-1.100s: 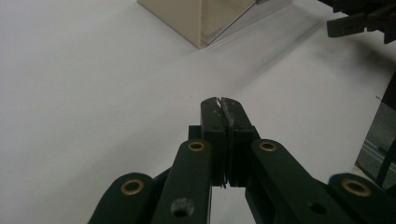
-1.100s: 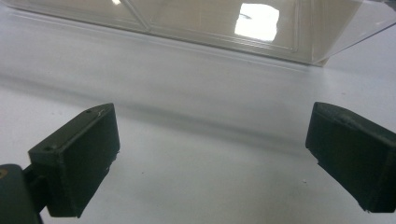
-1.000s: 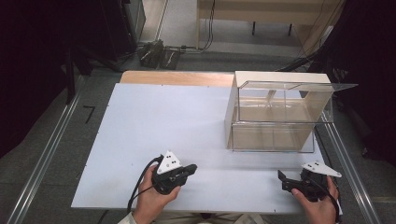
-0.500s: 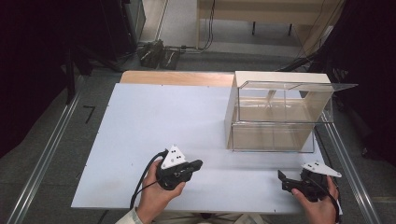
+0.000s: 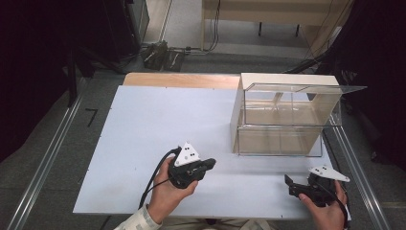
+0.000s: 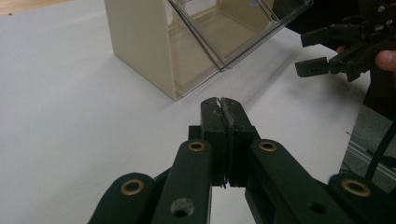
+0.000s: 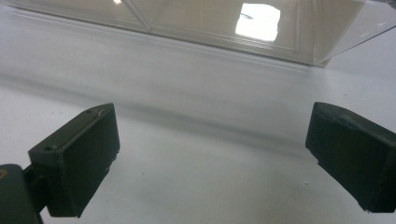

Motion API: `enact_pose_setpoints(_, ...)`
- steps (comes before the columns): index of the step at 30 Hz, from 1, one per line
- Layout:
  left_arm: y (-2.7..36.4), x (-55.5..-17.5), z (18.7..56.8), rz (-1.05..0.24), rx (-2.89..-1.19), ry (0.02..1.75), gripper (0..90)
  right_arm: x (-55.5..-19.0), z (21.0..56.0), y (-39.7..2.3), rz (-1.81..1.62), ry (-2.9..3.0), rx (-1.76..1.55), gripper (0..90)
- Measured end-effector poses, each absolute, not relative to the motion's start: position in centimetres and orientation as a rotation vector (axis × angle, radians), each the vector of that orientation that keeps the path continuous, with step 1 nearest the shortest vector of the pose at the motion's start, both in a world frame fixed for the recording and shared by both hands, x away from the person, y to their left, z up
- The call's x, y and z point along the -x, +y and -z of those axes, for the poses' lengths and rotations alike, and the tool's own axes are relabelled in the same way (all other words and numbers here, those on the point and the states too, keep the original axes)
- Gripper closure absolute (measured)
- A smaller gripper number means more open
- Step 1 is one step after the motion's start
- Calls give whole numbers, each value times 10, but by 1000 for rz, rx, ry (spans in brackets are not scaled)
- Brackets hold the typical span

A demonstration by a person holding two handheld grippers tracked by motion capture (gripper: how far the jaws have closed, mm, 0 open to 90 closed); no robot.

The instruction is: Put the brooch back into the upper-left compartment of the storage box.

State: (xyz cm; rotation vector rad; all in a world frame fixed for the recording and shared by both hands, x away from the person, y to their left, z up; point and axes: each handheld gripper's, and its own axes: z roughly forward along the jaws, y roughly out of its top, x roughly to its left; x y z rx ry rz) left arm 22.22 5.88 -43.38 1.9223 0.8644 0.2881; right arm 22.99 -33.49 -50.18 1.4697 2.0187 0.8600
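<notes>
My left gripper (image 5: 209,164) hovers over the front middle of the white table (image 5: 158,120), shut with nothing between its jaws; in the left gripper view its tips (image 6: 222,101) press together. They point toward the beige corner of a box (image 6: 140,42) with clear front panels. My right gripper (image 5: 290,185) rests near the front right edge, open and empty. In the right gripper view its fingers (image 7: 79,158) stand far apart over bare tabletop, facing the clear box wall (image 7: 210,23). The left gripper view also catches the right gripper (image 6: 320,51), open, at the upper right.
The box (image 5: 282,115) stands on the right half of the table, its clear lid tilted up toward the right. A wooden strip (image 5: 182,79) runs along the far edge. Metal rails (image 5: 48,158) flank the table on the floor, with cables and dark equipment beyond.
The left hand has lifted its shut gripper and carried it a little right and away from the person, toward the box. The right hand has stayed put.
</notes>
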Motion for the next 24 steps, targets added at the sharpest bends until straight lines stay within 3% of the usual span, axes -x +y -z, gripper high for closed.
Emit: enact_pose_setpoints(24, 33, -231, 421, -277, -1962, 821, 900, -230, 502, -334, -867, 2018, -1468, 14)
